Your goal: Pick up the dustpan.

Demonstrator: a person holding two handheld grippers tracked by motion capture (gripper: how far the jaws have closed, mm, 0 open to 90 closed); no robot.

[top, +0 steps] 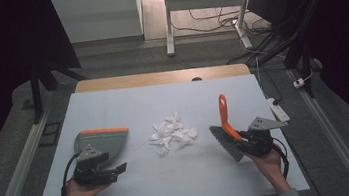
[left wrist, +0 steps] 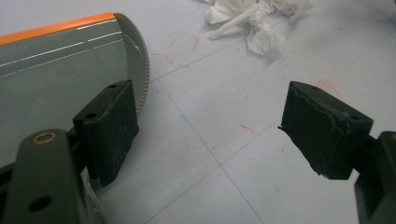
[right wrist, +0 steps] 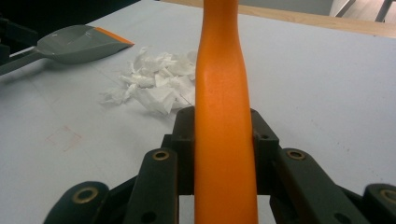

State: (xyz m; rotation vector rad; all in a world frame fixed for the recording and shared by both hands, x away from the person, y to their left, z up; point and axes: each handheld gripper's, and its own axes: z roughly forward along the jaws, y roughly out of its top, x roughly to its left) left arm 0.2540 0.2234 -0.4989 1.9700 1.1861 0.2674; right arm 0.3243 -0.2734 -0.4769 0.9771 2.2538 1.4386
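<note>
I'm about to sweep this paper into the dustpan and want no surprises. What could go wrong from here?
1. The left gripper is open beside the dustpan, not holding it, so the brush may push the pan away.
2. The right gripper clamps only the brush's smooth handle; it could twist under sweeping load.
3. The paper scraps look light and loose and may scatter.

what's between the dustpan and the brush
A pile of crumpled white paper scraps lies on the table between the dustpan and the brush, clearest in the high view.
</note>
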